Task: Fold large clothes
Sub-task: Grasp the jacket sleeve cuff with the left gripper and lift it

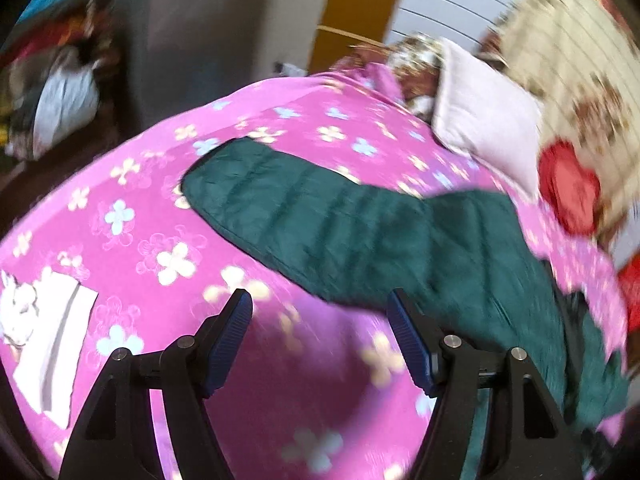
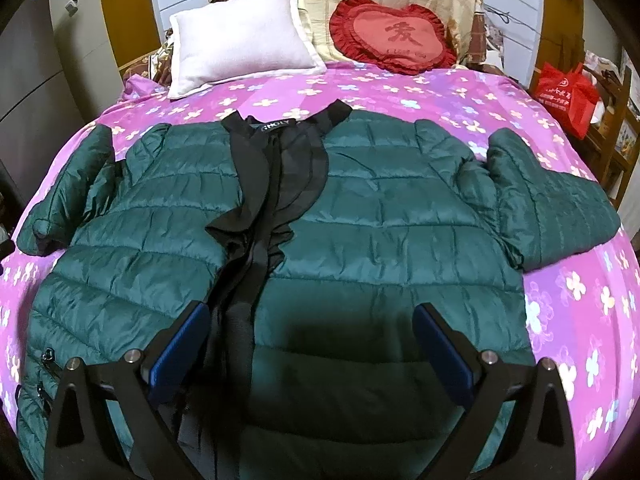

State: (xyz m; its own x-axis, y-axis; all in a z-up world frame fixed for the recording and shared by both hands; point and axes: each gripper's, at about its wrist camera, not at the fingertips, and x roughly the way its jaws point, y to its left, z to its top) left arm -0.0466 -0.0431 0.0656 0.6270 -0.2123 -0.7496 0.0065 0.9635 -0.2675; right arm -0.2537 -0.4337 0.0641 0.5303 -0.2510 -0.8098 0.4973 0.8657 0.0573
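A bed point(image 2: 400, 88) in a pink flowered cover carries a green jacket point(image 2: 380, 216) spread flat; beyond the jacket lie a white pillow point(image 2: 240, 44) and a red cushion point(image 2: 394, 36).

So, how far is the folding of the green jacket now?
Done: the green jacket lies spread flat, front up, on the pink bedspread, both sleeves out to the sides. In hand: nothing yet; the right gripper is open above the lower front, and the left gripper is open beside the left sleeve. Left: fold both sleeves in, then the body. No fold shows so far.
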